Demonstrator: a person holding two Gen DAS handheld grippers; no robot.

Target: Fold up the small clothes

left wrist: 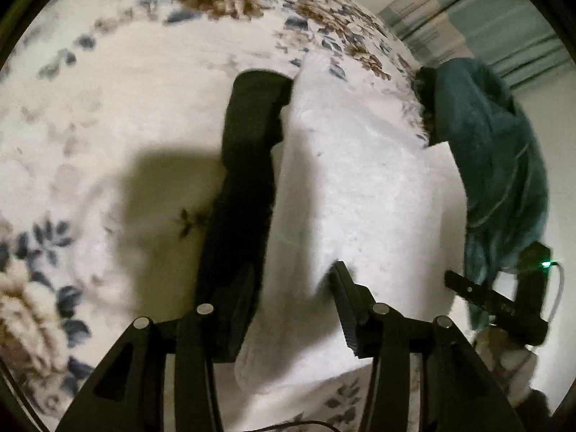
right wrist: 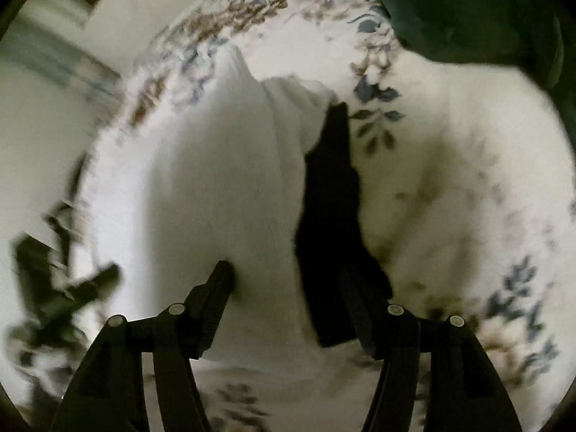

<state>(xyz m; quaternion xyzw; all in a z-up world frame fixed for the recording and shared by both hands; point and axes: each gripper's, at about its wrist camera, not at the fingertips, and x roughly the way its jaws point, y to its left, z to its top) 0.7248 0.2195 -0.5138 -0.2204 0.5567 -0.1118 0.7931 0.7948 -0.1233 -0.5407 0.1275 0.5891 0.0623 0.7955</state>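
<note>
We looked down along both grippers at a bed covered by a floral blanket [left wrist: 108, 90], cream with blue and brown flowers. A white fluffy cloth [left wrist: 352, 187] lay draped between the fingers of each tool, with a black garment [left wrist: 248, 165] running alongside it and partly tucked under its edge.

The left gripper [left wrist: 295, 309] had its jaws clamped on the near end of the white cloth and the black garment together, one finger hidden behind the black fabric. The right gripper [right wrist: 288, 309] held its end the same way, jaws closed on both layers, though that view was smeared by motion.

A teal garment [left wrist: 504, 165] sat bunched near the bed's edge, close beside the white cloth, with what looked like the other tool in front of it.

We judged several risks. The two fabrics could slide against each other, so the black piece might slip free and leave the fold crooked. The soft pile gave a shallow hold, so a quick pull could strip it out. A wide swing could drag the teal garment off the bed.
</note>
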